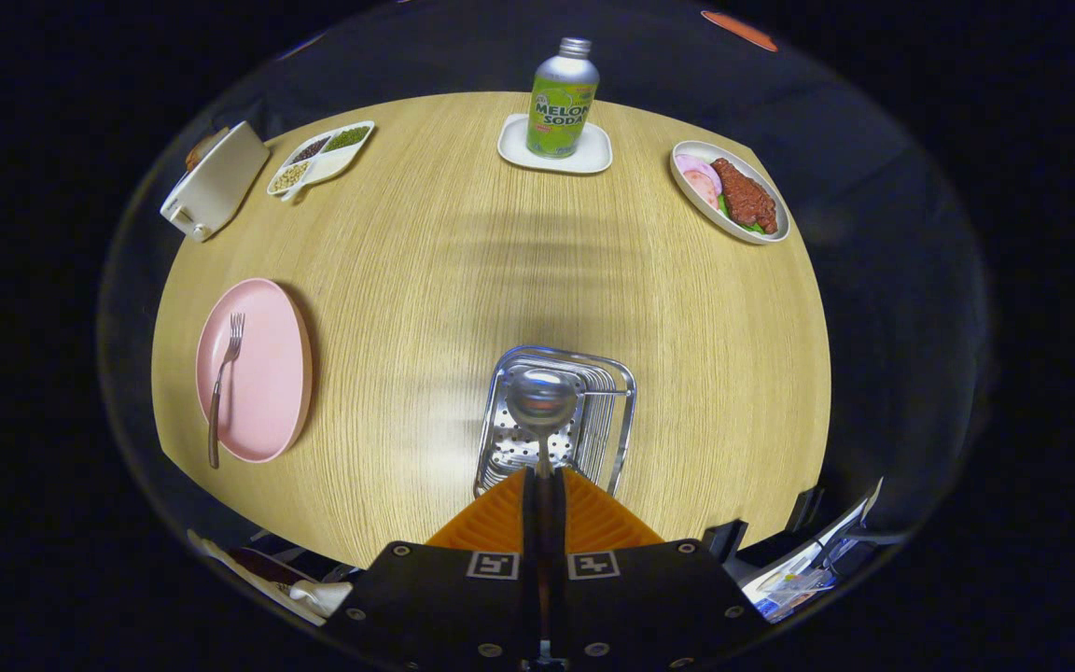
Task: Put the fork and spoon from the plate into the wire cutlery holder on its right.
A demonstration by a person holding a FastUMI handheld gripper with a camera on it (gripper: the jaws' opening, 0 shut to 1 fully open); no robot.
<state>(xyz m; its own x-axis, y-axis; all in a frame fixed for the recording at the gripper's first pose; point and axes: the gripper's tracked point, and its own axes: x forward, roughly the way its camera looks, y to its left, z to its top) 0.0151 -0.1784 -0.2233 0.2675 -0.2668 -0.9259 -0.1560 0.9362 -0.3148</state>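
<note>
Now spoon [542, 401] clamped between fingers [500, 518] — above holder [626, 411]

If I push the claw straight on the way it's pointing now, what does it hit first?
Probably the wire cutlery holder: the claw, shut on the spoon, points into it, bowl over its perforated floor. Height above it is unclear.

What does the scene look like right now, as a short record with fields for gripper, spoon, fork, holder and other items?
gripper: fingers shut on spoon handle
spoon: bowl over the holder
fork: lying on pink plate, handle past its rim
holder: wire cutlery holder just ahead of fingers
other items: soda bottle, meat plate, divided dish
</note>
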